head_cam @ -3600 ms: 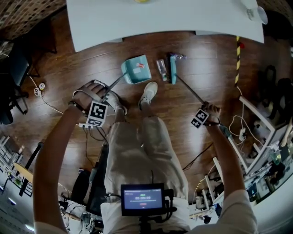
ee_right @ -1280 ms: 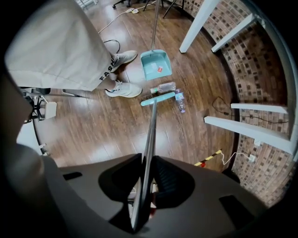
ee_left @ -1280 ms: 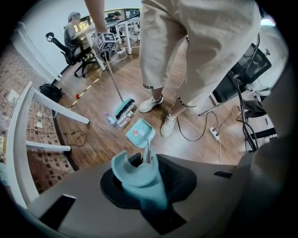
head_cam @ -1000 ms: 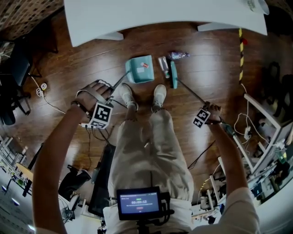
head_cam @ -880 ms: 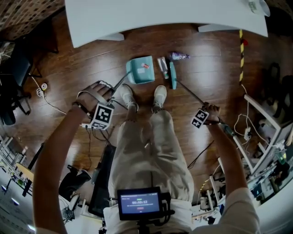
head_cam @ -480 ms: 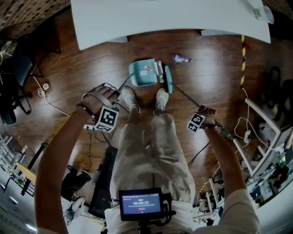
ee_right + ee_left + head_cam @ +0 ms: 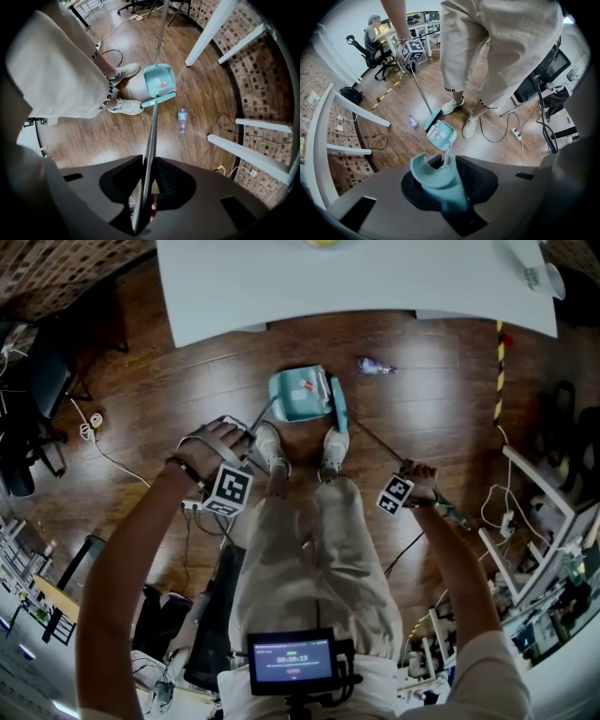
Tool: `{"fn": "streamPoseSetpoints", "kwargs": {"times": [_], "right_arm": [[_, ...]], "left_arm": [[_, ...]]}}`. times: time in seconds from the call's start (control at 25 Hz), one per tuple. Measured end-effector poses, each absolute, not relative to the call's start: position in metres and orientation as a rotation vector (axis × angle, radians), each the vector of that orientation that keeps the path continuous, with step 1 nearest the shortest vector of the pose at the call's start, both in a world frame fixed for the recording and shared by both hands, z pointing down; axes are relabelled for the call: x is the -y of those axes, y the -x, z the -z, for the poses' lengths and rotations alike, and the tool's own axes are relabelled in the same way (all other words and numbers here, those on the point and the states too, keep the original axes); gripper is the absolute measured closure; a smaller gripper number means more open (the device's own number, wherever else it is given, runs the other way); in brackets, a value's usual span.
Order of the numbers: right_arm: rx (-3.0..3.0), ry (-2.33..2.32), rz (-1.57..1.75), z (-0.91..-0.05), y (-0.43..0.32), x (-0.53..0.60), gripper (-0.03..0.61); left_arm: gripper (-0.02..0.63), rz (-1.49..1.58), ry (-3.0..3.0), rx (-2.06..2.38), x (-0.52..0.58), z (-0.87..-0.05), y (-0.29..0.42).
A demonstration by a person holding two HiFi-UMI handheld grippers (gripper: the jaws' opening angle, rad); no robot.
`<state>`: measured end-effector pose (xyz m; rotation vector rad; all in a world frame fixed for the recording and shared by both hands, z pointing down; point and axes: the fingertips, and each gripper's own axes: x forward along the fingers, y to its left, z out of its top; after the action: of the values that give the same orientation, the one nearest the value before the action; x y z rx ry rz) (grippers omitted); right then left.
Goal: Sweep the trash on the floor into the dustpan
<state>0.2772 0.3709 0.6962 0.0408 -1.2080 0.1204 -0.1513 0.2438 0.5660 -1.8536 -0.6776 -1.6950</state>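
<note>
The person's left arm is bare and reaches forward and down. The left hand wraps round the grey left gripper, which points straight down. A black-and-white marker cube on this gripper faces up, just beside the hand. Its two jaws are squeezed tight on a light blue plastic handle. The right arm reaches out on the other side. The right hand holds the grey right gripper, tipped steeply down. Its jaws are pinched on a thin shiny metal pole. The two hands are well apart, one on each side of the legs.
</note>
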Motion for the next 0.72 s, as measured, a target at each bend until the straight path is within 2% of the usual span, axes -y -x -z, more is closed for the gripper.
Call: {"fn": "streamPoseSetpoints", "kwargs": {"times": [0.72], "right_arm": [[1.335, -0.041, -0.097, -0.690, -0.189, -0.366, 0.472]], "left_arm": [[0.532, 1.672, 1.876, 0.687, -0.248, -0.566, 0.155]]}}
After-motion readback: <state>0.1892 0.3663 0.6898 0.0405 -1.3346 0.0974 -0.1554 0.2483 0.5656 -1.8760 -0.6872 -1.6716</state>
